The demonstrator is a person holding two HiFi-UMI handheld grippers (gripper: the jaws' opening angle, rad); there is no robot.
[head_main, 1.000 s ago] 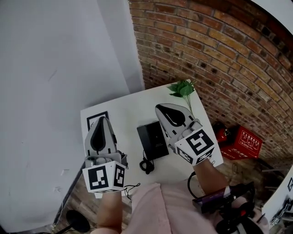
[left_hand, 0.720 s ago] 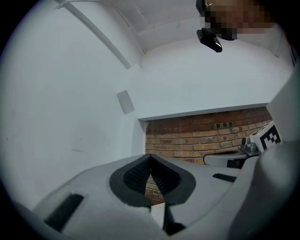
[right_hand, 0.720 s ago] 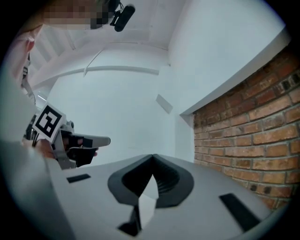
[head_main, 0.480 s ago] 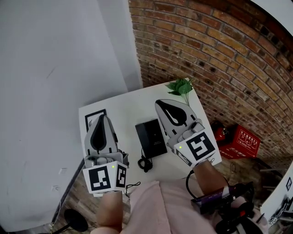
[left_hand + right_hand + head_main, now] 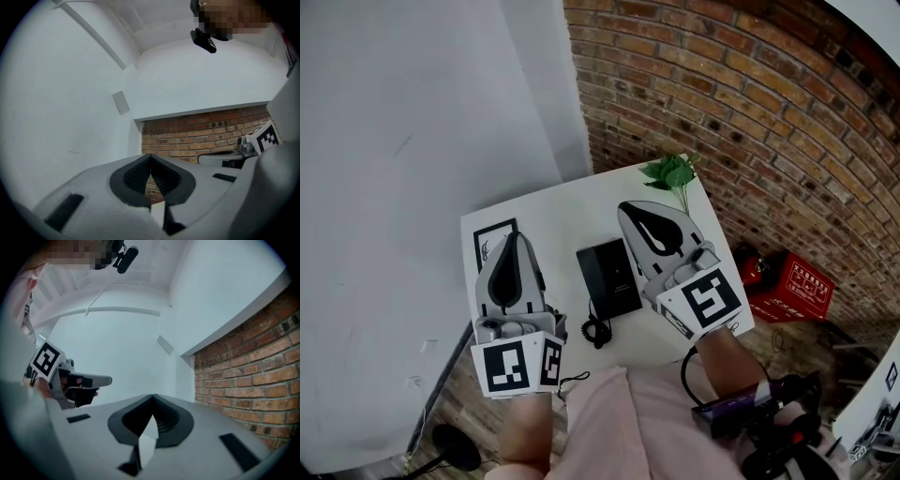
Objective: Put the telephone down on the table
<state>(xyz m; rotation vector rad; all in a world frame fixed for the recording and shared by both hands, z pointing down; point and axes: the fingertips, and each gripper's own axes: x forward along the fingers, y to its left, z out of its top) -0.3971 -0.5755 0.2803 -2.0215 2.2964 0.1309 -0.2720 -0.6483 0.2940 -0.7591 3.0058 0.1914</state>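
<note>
Covered or unreadable.
Tabletop's (image 5: 562, 211) near edge hidden beneath left gripper (image 5: 515, 237) and right gripper (image 5: 625, 210); printed card (image 5: 491, 242) at left edge part-covered; red box (image 5: 793, 287) print too small.

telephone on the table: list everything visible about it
The telephone is a flat black rectangular unit, plastic by its look, lying flat on the white table near its middle. A black coiled cord curls at its near end. It lies between the left tool and right tool; both are shut, empty, not gripping it. Finer detail is too small to tell.
</note>
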